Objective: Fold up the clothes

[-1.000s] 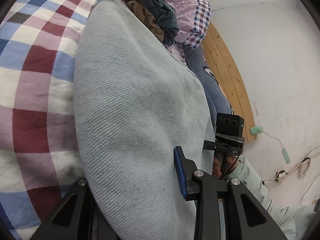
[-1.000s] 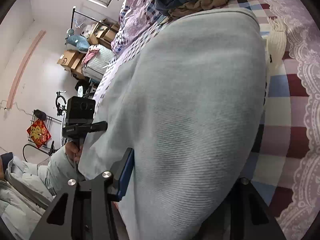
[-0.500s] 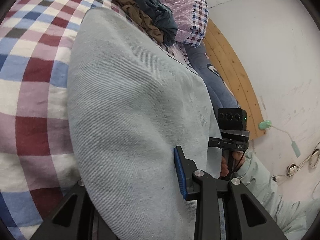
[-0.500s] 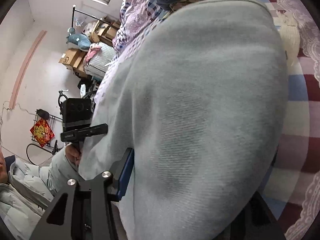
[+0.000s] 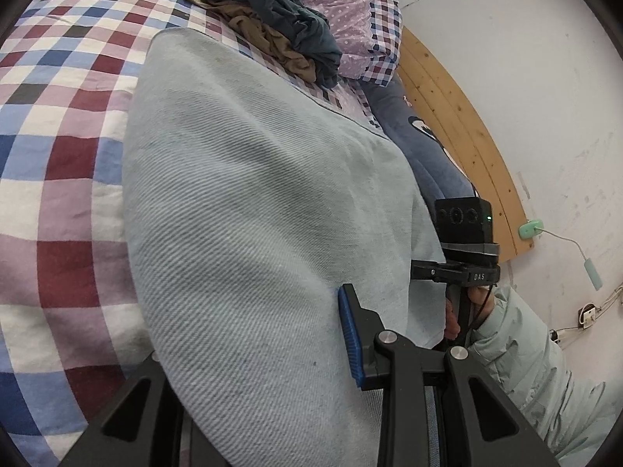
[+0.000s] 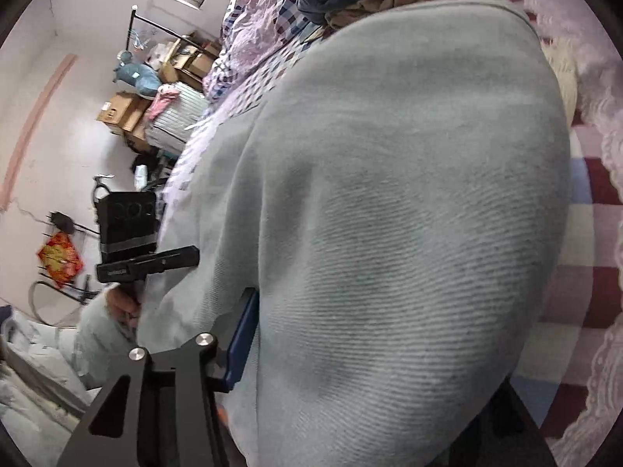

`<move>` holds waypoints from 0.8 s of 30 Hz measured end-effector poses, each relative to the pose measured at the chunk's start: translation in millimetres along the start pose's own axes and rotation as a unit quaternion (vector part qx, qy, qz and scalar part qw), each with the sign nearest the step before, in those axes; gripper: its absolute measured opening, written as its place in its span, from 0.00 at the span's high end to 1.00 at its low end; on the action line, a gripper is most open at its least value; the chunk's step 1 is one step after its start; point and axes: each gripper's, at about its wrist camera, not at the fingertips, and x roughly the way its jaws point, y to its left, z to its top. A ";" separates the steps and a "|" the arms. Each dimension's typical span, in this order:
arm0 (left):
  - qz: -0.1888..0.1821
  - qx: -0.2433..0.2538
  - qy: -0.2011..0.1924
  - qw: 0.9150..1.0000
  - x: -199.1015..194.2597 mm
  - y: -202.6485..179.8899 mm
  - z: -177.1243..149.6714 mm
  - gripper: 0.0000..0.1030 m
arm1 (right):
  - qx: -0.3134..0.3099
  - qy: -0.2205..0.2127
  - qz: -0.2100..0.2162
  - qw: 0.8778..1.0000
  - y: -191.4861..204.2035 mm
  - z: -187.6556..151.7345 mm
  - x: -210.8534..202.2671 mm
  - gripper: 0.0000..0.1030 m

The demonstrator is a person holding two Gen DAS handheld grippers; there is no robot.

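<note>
A pale grey-blue ribbed garment (image 5: 249, 202) is stretched between my two grippers above the checked bed; it also fills the right wrist view (image 6: 409, 214). My left gripper (image 5: 257, 358) is shut on the garment's near edge, the cloth draped over and between its fingers. My right gripper (image 6: 370, 362) is shut on the garment's other near edge; its right finger is hidden under the cloth. Each view shows the other gripper's body beside the cloth: the right gripper in the left wrist view (image 5: 463, 249), the left gripper in the right wrist view (image 6: 132, 241).
A pile of dark teal and tan clothes (image 5: 272, 27) lies at the far end of the checked bedsheet (image 5: 58, 124), beside a purple dotted pillow (image 5: 350, 27). A wooden headboard (image 5: 467, 136) runs along the white wall. Boxes and a rack (image 6: 155, 78) stand across the room.
Both grippers have lifted and drawn back with the garment held. More of the bed and the clothes pile shows beyond the cloth's far edge.
</note>
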 end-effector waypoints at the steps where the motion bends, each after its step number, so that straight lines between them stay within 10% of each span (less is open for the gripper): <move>1: 0.002 0.000 0.000 1.000 0.2 0.0 -0.2 0.68 | -0.008 0.000 -0.019 1.000 6.6 -0.7 -0.8 0.51; 11: 0.043 0.041 -0.013 0.998 -10.1 -12.5 -11.5 0.68 | -0.061 -0.043 -0.178 0.981 72.6 -20.1 -11.9 0.63; 24: 0.093 0.087 -0.048 0.991 -61.7 -23.5 -48.2 0.75 | -0.132 -0.100 -0.215 0.962 188.7 -74.9 -5.2 0.66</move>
